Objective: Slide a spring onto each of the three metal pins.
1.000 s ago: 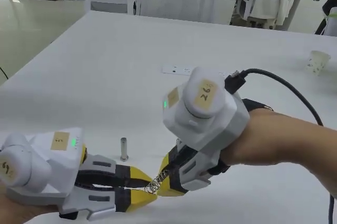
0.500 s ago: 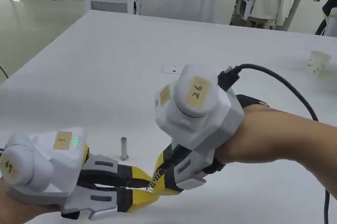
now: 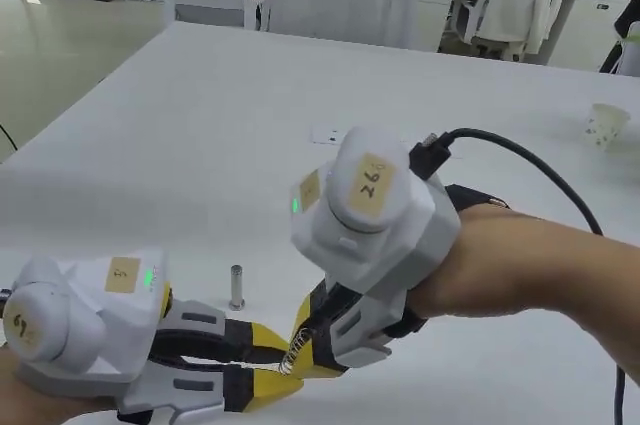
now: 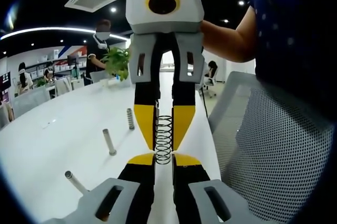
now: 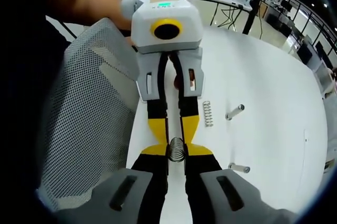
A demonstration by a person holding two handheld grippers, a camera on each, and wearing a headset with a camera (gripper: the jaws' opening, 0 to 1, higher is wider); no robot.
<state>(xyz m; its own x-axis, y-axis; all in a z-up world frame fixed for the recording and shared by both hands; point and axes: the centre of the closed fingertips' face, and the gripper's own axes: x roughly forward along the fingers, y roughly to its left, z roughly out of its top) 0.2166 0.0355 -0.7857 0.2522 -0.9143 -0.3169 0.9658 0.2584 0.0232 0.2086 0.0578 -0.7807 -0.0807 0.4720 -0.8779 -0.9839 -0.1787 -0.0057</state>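
Note:
A small steel spring [image 3: 293, 353] spans the gap between my two grippers, which face each other tip to tip low over the white table [image 3: 200, 145]. My left gripper [image 4: 164, 159] is shut on the spring's [image 4: 164, 138] near end. My right gripper [image 5: 177, 151] is shut along the spring [image 5: 177, 149], which I see end-on there. I cannot tell whether a pin runs inside it. One bare metal pin [image 3: 237, 287] stands upright just behind the tips. Two bare pins [image 4: 109, 142] [image 4: 75, 181] stand on the table, and beyond them a ribbed, spring-like piece [image 4: 130, 118].
A second spring [image 5: 208, 113] lies beside two pins [image 5: 235, 112] [image 5: 239, 168]. A white power strip [image 3: 325, 135] lies mid-table and a paper cup [image 3: 605, 122] stands at the far right. A cable [image 3: 540, 170] trails from my right gripper. A mesh chair [image 4: 274, 145] is close by.
My right gripper has edged left and closer over the left gripper's tips. The spring between them has tipped more upright.

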